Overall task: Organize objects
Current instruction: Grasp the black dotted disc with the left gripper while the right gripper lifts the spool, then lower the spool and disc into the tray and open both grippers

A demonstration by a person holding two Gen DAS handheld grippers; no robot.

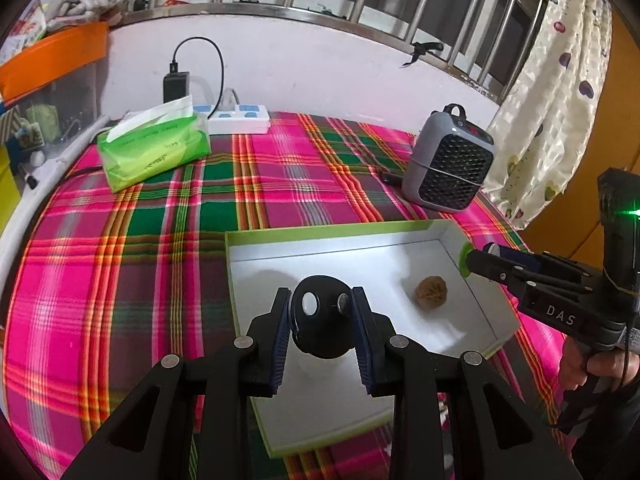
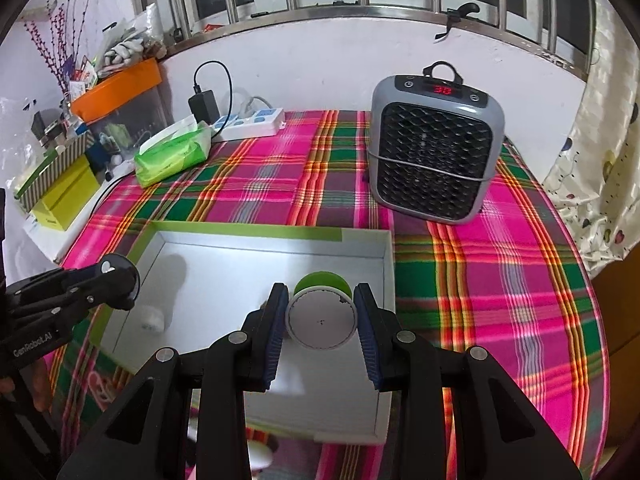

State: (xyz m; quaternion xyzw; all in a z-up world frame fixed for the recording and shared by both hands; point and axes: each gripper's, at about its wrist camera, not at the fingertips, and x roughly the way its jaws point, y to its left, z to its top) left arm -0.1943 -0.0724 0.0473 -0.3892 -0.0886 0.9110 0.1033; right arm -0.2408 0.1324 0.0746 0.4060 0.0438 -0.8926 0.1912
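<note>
Fingers (image 1: 285, 320) clamp black disc (image 1: 320, 322); right gripper (image 2: 320, 320) clamps green cup (image 2: 322, 312) over tray (image 1: 280, 248).

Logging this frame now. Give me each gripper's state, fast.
Left gripper: shut on the black disc, over the white tray.
Right gripper: shut on the green-and-white roll, over the same tray.

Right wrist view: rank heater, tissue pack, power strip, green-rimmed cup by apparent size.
1. heater
2. tissue pack
3. green-rimmed cup, though it sits in the right claw nearest the lens, so unsure
4. power strip
</note>
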